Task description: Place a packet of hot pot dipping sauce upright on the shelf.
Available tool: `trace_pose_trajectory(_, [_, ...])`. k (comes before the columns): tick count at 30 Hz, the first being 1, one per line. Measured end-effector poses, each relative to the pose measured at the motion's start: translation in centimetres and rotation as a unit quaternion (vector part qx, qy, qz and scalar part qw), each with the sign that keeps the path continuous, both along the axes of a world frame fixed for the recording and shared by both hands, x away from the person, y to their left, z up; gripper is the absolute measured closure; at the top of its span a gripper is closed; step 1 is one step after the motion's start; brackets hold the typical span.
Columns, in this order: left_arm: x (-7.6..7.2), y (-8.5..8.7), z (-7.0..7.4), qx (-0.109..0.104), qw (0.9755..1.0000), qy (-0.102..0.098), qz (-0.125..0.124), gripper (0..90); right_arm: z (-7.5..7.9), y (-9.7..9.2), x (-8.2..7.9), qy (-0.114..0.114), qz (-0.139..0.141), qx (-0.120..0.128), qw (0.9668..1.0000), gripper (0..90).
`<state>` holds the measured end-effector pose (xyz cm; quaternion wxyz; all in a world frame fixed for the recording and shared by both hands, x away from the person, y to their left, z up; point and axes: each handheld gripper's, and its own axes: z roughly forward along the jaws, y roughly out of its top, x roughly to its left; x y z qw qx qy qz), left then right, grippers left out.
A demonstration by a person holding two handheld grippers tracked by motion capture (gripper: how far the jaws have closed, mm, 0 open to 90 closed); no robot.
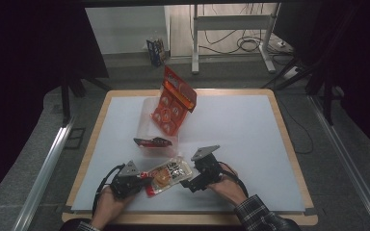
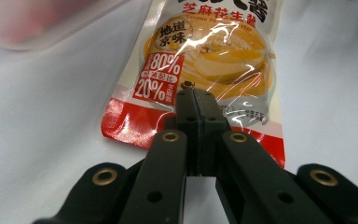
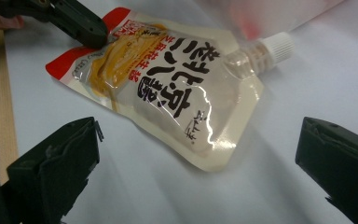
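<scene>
The pouch (image 3: 168, 88) was a flat, glossy sauce pack with a clear window over tan paste, bold black characters across its pale middle, a red band along its bottom edge and a white screw cap (image 3: 276, 46) at one corner. It lay on the white sheet (image 1: 236, 139), between the two grippers. The left gripper (image 2: 195, 100) had its jaws pressed together on the pouch's red bottom edge, pinching it. The right gripper (image 3: 196, 158) stood just short of the pouch's side, jaws spread wide and touching nothing. Beyond the pouch from both grippers lay a clear bin (image 1: 149, 127) with an orange pack (image 1: 172, 103) leaning against it. In the left gripper view the pouch's top and cap were cut off. The bin was a blur in both gripper views, and the small dark-red thing (image 1: 152, 141) at its front was hard to make out.
</scene>
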<state>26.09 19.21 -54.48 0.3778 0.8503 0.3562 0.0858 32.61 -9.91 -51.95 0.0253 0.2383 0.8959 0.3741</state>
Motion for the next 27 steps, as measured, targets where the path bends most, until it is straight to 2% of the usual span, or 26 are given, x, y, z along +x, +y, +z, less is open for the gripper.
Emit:
trace_pose_trajectory(4, [0.0,0.0,0.0,-0.001,1.0,0.002,0.001,90.0,-0.6,0.7,0.2,0.011,0.002,-0.004,0.9999,0.0])
trace_pose_trajectory(10, [0.1,0.1,-0.1,-0.009,0.9999,0.007,0.006,90.0,-1.6,1.8,0.6,0.029,0.001,0.005,0.9996,0.0])
trace_pose_trajectory(12, [0.1,0.2,-0.1,-0.01,0.9999,0.01,0.008,90.0,-1.6,2.0,0.5,0.025,-0.002,0.005,0.9997,0.0])
trace_pose_trajectory(17, [0.1,0.2,-0.1,-0.013,0.9998,0.012,0.009,90.0,-1.6,2.2,0.7,0.046,-0.011,0.029,0.9985,0.0])
trace_pose_trajectory(24, [0.1,0.2,-0.1,-0.015,0.9998,0.011,0.01,90.0,-1.7,2.4,1.2,0.08,-0.015,0.059,0.995,0.0])
trace_pose_trajectory(27, [0.0,0.2,-0.1,-0.011,0.9999,0.01,0.008,90.0,-1.6,3.0,1.4,0.088,-0.013,0.058,0.9943,0.1])
